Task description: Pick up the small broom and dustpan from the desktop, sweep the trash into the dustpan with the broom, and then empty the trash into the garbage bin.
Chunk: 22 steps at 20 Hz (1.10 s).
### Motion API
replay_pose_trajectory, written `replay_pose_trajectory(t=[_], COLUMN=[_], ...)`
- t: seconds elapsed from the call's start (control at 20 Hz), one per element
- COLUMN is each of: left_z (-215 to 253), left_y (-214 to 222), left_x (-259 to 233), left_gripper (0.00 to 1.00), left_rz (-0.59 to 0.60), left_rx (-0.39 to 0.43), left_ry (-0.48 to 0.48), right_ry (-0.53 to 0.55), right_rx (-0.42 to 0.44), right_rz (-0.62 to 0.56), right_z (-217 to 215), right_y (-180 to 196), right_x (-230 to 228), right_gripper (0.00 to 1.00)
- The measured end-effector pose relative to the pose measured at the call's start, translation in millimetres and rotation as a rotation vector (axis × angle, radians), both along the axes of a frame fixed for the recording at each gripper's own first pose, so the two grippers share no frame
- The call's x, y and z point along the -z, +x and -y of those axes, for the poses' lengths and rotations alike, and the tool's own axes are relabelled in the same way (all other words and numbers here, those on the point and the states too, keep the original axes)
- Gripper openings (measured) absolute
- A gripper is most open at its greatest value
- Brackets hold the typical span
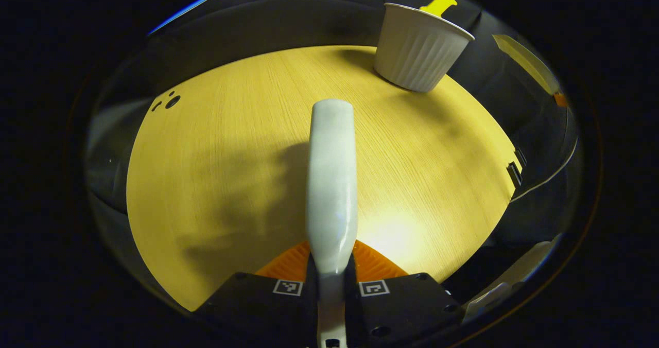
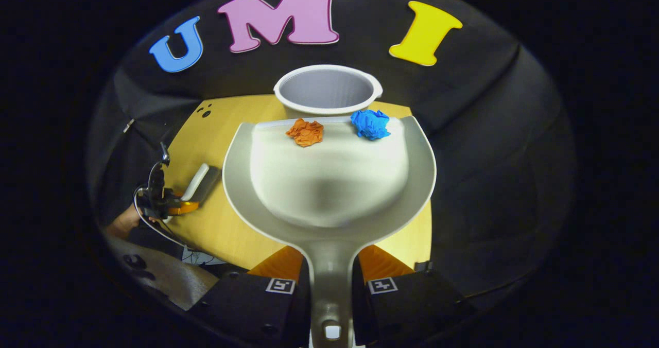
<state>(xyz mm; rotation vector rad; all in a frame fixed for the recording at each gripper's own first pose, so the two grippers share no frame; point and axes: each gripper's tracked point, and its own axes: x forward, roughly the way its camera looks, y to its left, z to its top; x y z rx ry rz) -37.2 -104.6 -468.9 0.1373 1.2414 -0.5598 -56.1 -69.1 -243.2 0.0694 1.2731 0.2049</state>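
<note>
Emptying step. Right tool (image 2: 329, 286) pinches the handle of the grey plastic dustpan (image 2: 329, 183); orange paper wad (image 2: 306, 132) and blue paper wad (image 2: 370, 124) sit at its far lip, beside the white ribbed bin (image 2: 327, 91). Left tool (image 1: 332, 281) pinches the white broom handle (image 1: 332, 178) over the wooden surface (image 1: 216, 173). Next, likely: tip lip over bin.

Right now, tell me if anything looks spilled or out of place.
Nothing stands out. Both paper balls, orange and blue, sit inside the dustpan near its front lip, by the bin. No trash lies on the table.
</note>
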Motion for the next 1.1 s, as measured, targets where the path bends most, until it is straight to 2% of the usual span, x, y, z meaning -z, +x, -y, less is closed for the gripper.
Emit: replay_pose_trajectory(t=[0.2, 0.4, 0.5, 0.55, 0.75, 1.0, 1.1], left_z=[-8.4, -20.7, -25.0, -26.9, -32.1, -31.1, -29.5], left_y=[-9.8, -13.2, -14.1, -14.5, -15.8, -15.6, -16.2], left_x=[1.4, 2.2, 2.8, 2.4, 2.6, 5.2, 5.1], left_gripper=[0.25, 0.25, 0.26, 0.27, 0.26, 0.27, 0.27], left_rz=[-0.002, -0.001, 0.001, 0.003, 0.002, -0.004, -0.002], left_rx=[-0.004, -0.021, -0.032, -0.036, -0.050, -0.061, -0.055], left_ry=[-0.011, -0.008, -0.007, -0.007, -0.008, -0.012, -0.014], right_ry=[-0.072, -0.125, -0.167, -0.183, -0.260, -0.360, -0.384], right_rx=[0.001, -0.020, -0.057, -0.080, -0.158, -0.315, -0.349], right_rz=[0.011, -0.018, -0.041, -0.054, -0.104, -0.192, -0.217], right_z=[25.1, 31.8, 31.7, 30.7, 27.8, 26.0, 27.2], right_y=[50.1, 95.9, 110.0, 116.8, 139.3, 156.7, 164.9], right_x=[-6.1, 5.8, 12.4, 16.8, 27.8, 36.4, 32.4], right_gripper=[0.36, 0.36, 0.39, 0.36, 0.36, 0.35, 0.36])
